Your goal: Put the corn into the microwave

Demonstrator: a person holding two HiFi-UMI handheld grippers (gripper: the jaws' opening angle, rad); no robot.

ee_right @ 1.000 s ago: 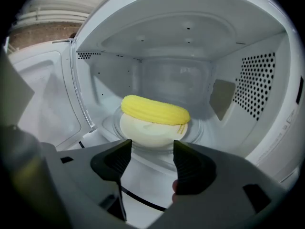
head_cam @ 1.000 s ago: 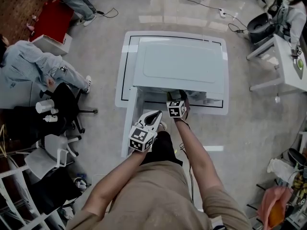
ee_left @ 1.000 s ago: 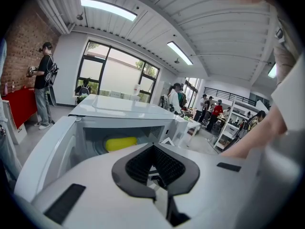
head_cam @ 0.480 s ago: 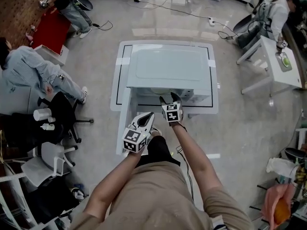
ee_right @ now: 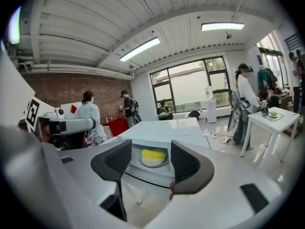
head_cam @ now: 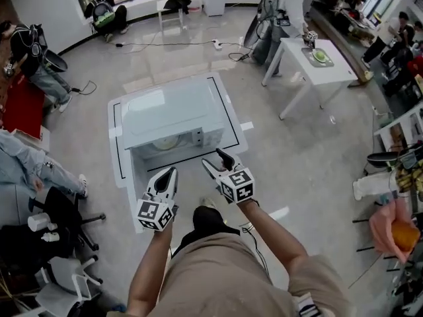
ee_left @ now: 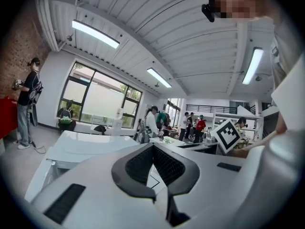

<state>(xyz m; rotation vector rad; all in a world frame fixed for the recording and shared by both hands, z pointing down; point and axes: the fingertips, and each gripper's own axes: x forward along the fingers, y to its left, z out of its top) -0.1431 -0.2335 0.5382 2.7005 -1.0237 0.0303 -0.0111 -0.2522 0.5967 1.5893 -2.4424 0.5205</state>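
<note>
The corn lay on the round plate inside the microwave, which sat on a low white table with its front facing the person; by that, the placing itself looked done. The right gripper hung near the right of the opening with its jaws spread and nothing between them, the corn showing far off through the gap. The left gripper hovered near the left, its jaws pressed together and empty. A white panel reaching toward the person at the left of the opening was probably the open door, though the head view did not make that certain. If so, the step in hand was likely shutting it. To do that well, both grippers should stay clear of the opening and the plate, so the corn is not nudged off. The left gripper, being nearer, should push flat against the door's outer face, low and close to its free edge, and swing it steadily until it latches.
</note>
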